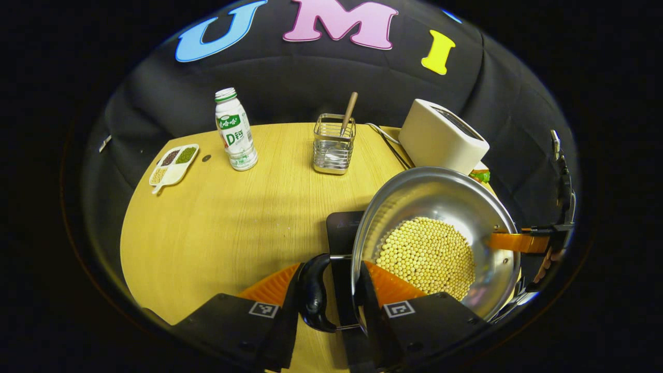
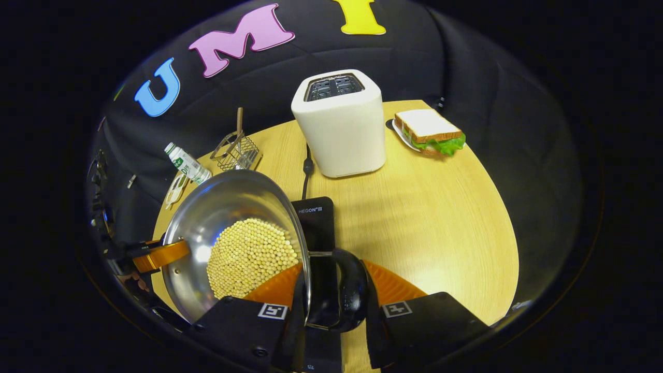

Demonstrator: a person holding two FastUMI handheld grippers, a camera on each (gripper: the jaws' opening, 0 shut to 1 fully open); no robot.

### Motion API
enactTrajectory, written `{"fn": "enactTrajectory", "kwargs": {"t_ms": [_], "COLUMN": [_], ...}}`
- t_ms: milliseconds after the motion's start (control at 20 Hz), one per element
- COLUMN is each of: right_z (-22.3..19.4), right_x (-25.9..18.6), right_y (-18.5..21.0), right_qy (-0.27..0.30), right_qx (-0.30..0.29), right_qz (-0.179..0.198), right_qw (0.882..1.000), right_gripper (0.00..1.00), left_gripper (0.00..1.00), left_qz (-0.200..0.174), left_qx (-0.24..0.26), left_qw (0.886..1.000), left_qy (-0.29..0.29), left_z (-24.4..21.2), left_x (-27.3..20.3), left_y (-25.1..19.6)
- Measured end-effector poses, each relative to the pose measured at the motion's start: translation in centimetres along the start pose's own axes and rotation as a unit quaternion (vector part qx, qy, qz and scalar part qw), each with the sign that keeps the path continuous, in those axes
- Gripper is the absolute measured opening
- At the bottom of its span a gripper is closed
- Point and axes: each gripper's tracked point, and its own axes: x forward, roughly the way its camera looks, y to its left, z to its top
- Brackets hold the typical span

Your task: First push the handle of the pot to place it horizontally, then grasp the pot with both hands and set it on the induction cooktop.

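Two sets of jaws pinch the pot (image 1: 435,233), the left gripper (image 1: 331,290) across the black handle (image 1: 313,292) and rim at bottom centre of the left gripper view, the right gripper (image 2: 331,290) likewise in the right gripper view. Both should stay clamped and level so the beans (image 2: 251,254) stay put. It looks lifted over the cooktop (image 2: 316,223), mid-frame on the desk (image 1: 207,223); lowering straight down seems best.

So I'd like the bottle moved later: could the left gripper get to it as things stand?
Probably not right now: the left gripper is shut on the pot's handle. Bare table lies between it and the bottle.
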Motion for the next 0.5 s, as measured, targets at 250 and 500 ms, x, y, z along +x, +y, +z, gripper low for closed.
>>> {"fn": "enactTrajectory", "kwargs": {"t_ms": [250,500], "right_z": [0.03,-0.08], "right_x": [-0.03,-0.25], "right_y": [0.02,-0.06], "right_qy": [0.002,-0.003], "right_qx": [0.005,0.012], "right_qz": [-0.002,-0.008], "right_qw": [1.000,1.000], "right_gripper": [0.48,0.57], "left_gripper": [0.61,0.68], "left_qz": [-0.001,0.007], "left_qx": [0.007,0.015], "left_qw": [1.000,1.000], "left_qy": [0.001,0.005], "left_z": [-0.03,-0.27], "left_x": [0.18,0.21], "left_y": [0.14,0.17]}}
